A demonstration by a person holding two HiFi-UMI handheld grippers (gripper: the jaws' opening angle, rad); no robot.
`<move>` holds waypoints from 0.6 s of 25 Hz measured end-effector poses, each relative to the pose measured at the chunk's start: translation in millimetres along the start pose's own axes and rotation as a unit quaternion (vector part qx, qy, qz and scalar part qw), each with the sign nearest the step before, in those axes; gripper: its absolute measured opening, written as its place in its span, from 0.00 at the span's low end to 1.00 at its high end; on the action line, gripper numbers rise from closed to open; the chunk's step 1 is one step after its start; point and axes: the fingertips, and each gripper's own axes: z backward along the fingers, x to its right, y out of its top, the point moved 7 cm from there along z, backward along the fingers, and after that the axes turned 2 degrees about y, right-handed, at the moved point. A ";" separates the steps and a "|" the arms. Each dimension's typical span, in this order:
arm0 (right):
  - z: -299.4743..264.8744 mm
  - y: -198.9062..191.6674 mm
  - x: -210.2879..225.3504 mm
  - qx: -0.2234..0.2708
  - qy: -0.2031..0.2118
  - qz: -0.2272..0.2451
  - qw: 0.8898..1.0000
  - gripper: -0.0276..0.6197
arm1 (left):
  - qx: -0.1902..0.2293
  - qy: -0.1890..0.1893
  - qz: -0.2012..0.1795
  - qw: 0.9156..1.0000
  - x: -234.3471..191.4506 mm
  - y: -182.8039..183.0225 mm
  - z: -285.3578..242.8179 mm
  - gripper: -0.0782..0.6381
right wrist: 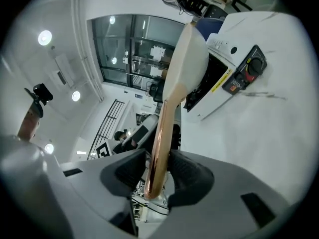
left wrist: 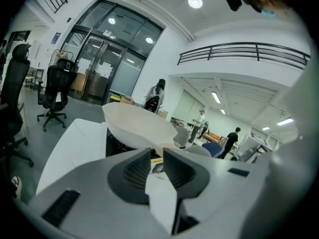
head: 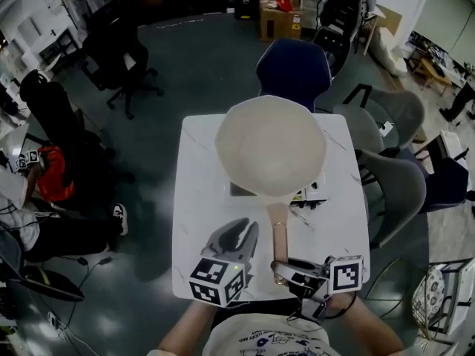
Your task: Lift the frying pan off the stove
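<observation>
A cream frying pan (head: 271,143) sits over a small tabletop stove (head: 310,195) on the white table (head: 200,221). Its copper handle (head: 279,236) points toward me. My right gripper (head: 280,267) is at the handle's end, with the handle (right wrist: 162,133) between the jaws; a gap shows on one side, so I read it as open. In the right gripper view the pan (right wrist: 192,49) rises above the stove (right wrist: 234,78) with its red-and-black knob. My left gripper (head: 245,232) lies left of the handle, shut and empty. From the left gripper (left wrist: 157,156) I see the pan (left wrist: 139,121) ahead.
A blue chair (head: 293,65) stands at the table's far edge and grey chairs (head: 393,184) at its right. A black office chair (head: 119,58) and cardboard boxes (head: 278,10) stand farther off. A red bag (head: 56,173) lies at the left.
</observation>
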 end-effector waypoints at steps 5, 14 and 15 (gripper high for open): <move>-3.3 5.4 5.9 -0.025 0.020 -0.024 0.999 0.27 | -0.008 -0.017 0.006 1.000 -0.7 2.1 -2.4 0.19; -6.8 9.1 15.0 -0.006 0.047 -0.102 0.994 0.27 | -0.013 -0.028 0.026 0.999 -0.8 1.3 -1.8 0.19; -6.7 10.1 14.5 0.003 0.048 -0.107 0.993 0.27 | -0.013 -0.026 0.028 0.999 -0.6 1.5 -1.6 0.19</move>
